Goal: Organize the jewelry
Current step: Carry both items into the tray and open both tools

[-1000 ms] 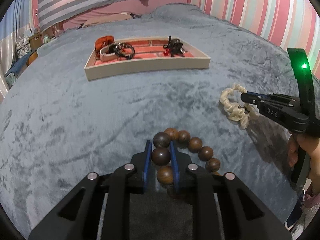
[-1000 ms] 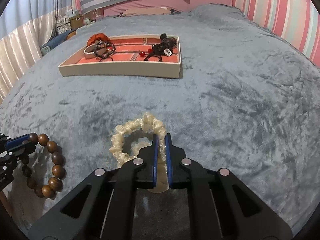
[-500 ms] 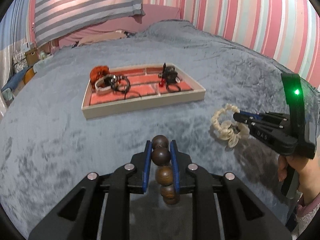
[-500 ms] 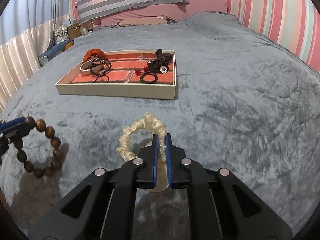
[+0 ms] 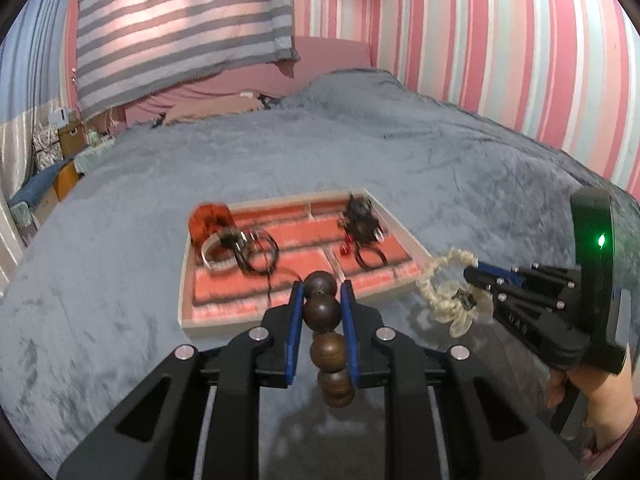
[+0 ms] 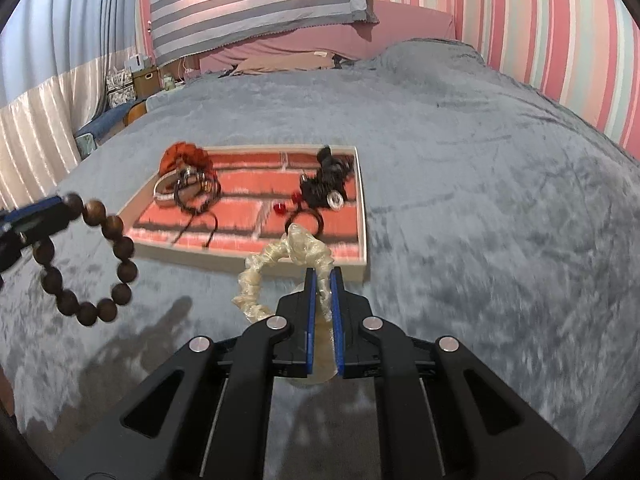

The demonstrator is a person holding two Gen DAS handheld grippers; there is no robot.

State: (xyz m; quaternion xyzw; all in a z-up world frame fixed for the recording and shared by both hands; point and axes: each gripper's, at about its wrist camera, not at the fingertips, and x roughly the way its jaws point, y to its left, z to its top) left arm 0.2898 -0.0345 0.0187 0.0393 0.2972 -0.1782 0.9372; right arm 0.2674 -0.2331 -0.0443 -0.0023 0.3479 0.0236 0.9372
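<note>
— What have you got in each hand?

— My left gripper (image 5: 319,300) has its jaws clamped on a wooden bead bracelet (image 6: 91,256): round, dark brown, smooth beads, one pinched between the blue pads, the rest of the loop hanging free below, clear of the bed. My right gripper (image 6: 323,280) has its jaws pressed together on a cream scrunchie (image 6: 280,264), a crinkled, glossy fabric ring that curls up and left from the tips.

— And ahead of the jaws?

— A shallow cream-walled tray (image 5: 208,326) with a red brick-pattern lining, lying on the grey plush bed cover (image 6: 480,184). Just past my left tips is its near wall; the scrunchie overlaps its near right corner. Inside, far left, an orange scrunchie (image 6: 182,156) with a tangle of dark cords and bangles (image 6: 192,192); far right, a black cluster (image 6: 326,184) with red beads (image 6: 280,208).
</note>
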